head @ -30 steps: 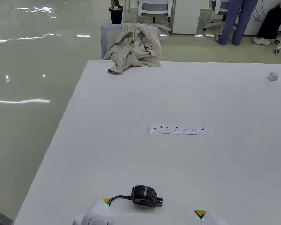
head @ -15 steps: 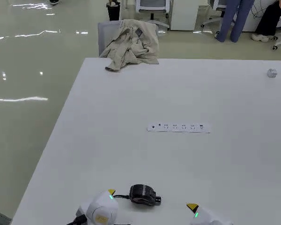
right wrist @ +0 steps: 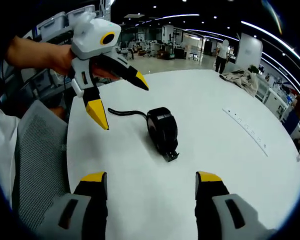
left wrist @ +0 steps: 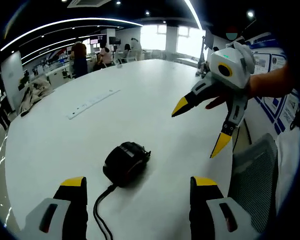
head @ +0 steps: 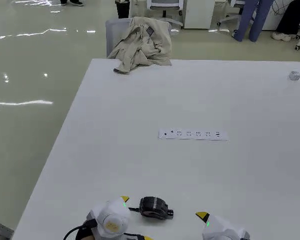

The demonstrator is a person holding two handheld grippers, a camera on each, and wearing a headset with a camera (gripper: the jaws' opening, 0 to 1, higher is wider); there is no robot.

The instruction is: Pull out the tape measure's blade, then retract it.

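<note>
A black tape measure (head: 156, 207) lies on its side on a white desk (head: 190, 100), close to the near edge, between two hand-held grippers. The left gripper (left wrist: 138, 181) faces it from one side with its jaws spread wide and nothing between them. The case sits just ahead of the yellow tips, untouched. A thin black cord (left wrist: 102, 215) trails from the case back between the left jaws. The right gripper (right wrist: 151, 176) faces the tape measure from the other side, its jaws equally wide and empty. The blade's hooked end (right wrist: 171, 156) points toward it and sits tight against the case, with no blade drawn out. Each gripper view also catches the other gripper held above the desk in a person's hand, jaws parted.

Toward the middle of the desk a white power strip (head: 192, 134) lies flat, well apart from the tape measure. A small grey object (head: 294, 75) sits near the far edge, to the right. At the far left corner a beige jacket (head: 140, 47) is draped over a grey chair (head: 112, 30), its hem spilling onto the desk. People (head: 255, 20) stand on the glossy floor beyond.
</note>
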